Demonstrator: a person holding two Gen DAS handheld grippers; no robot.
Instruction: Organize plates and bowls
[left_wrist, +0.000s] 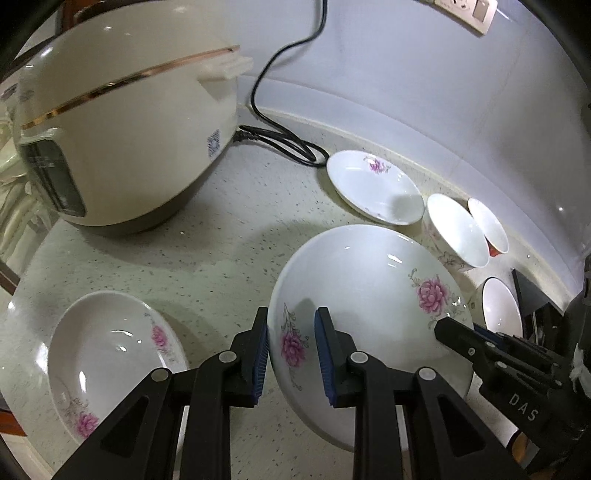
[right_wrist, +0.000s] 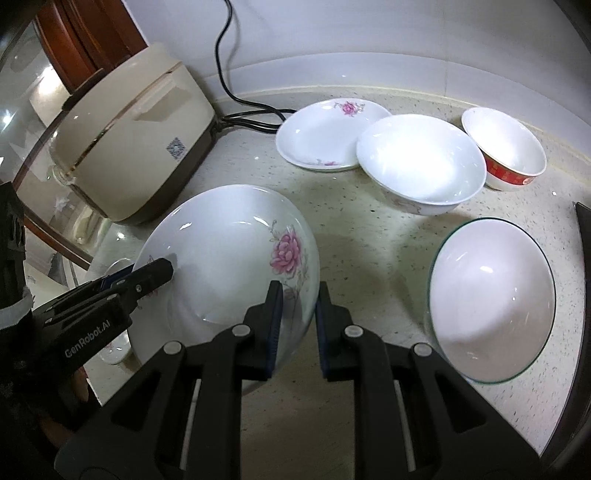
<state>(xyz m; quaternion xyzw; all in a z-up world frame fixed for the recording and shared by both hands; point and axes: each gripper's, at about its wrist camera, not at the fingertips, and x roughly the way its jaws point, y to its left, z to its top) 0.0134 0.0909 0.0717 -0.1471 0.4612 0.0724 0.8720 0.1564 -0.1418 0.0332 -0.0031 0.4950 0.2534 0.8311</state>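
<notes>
A large white plate with pink flowers (left_wrist: 369, 288) (right_wrist: 221, 251) hangs tilted above the speckled counter (left_wrist: 229, 221), held from both sides. My left gripper (left_wrist: 291, 350) is shut on its left rim, and the right wrist view shows that gripper (right_wrist: 155, 273) at the plate's far edge. My right gripper (right_wrist: 299, 325) is shut on the opposite rim, showing as black fingertips (left_wrist: 454, 332) in the left wrist view. A second flowered plate (left_wrist: 103, 354) lies on the counter at lower left. A smaller flowered plate (left_wrist: 373, 184) (right_wrist: 325, 136) rests near the back wall.
A cream rice cooker (left_wrist: 125, 147) (right_wrist: 129, 140) stands at the left, its black cord (left_wrist: 280, 140) trailing behind. A white bowl (right_wrist: 421, 162), a red-sided bowl (right_wrist: 506, 147) and a green-rimmed bowl (right_wrist: 491, 295) sit to the right. A dark object (right_wrist: 585, 266) borders the right edge.
</notes>
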